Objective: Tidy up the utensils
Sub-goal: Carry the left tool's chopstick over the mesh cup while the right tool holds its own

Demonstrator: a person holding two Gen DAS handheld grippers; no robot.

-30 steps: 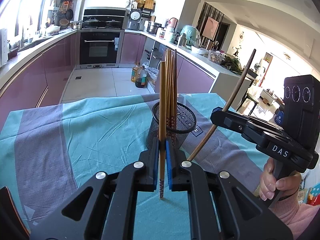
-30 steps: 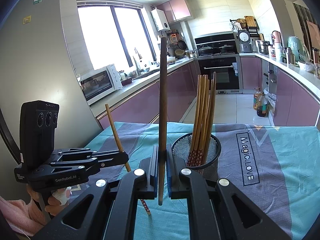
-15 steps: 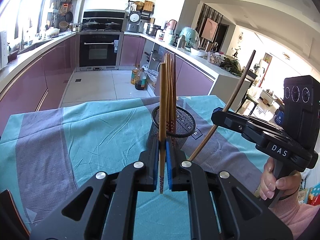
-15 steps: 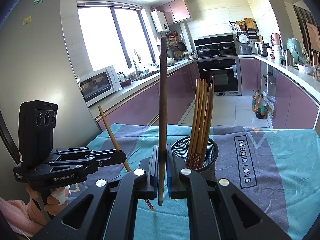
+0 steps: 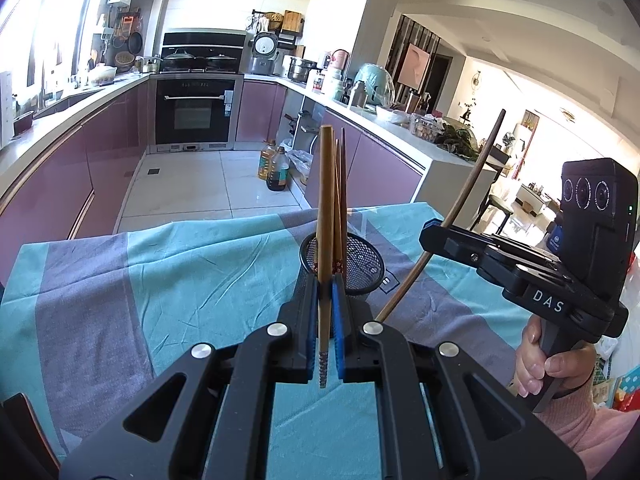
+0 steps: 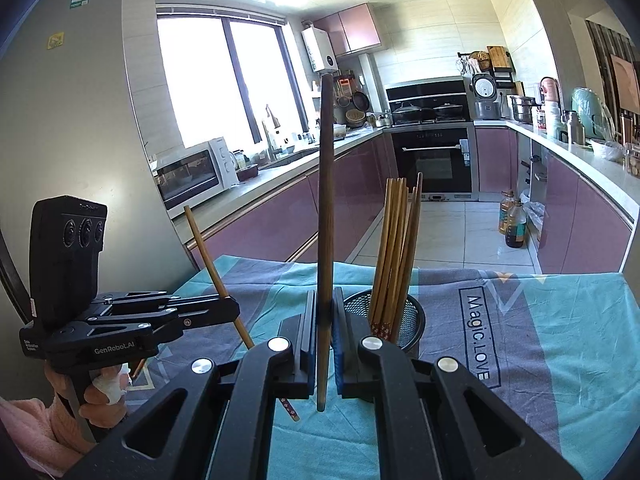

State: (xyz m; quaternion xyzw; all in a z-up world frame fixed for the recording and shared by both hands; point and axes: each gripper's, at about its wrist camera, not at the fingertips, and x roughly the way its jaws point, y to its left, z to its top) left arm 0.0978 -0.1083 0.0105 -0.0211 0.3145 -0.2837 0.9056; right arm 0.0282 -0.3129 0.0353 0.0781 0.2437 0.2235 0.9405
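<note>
several chopsticks [image 6: 394,248] already stand in the mesh cup [image 6: 408,320]; near the cup, left gripper [image 5: 325,312] clamps a light chopstick [image 5: 325,216], right gripper [image 6: 325,332] a dark chopstick [image 6: 326,208], both not yet dropped in.

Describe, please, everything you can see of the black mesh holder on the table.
The black mesh holder is a round, open-topped cup of fine wire mesh with a solid rim. It stands upright on the teal and grey tablecloth, just beyond both grippers. A bundle of chopsticks stands in it, patterned tips down, leaning against its rim.
</note>
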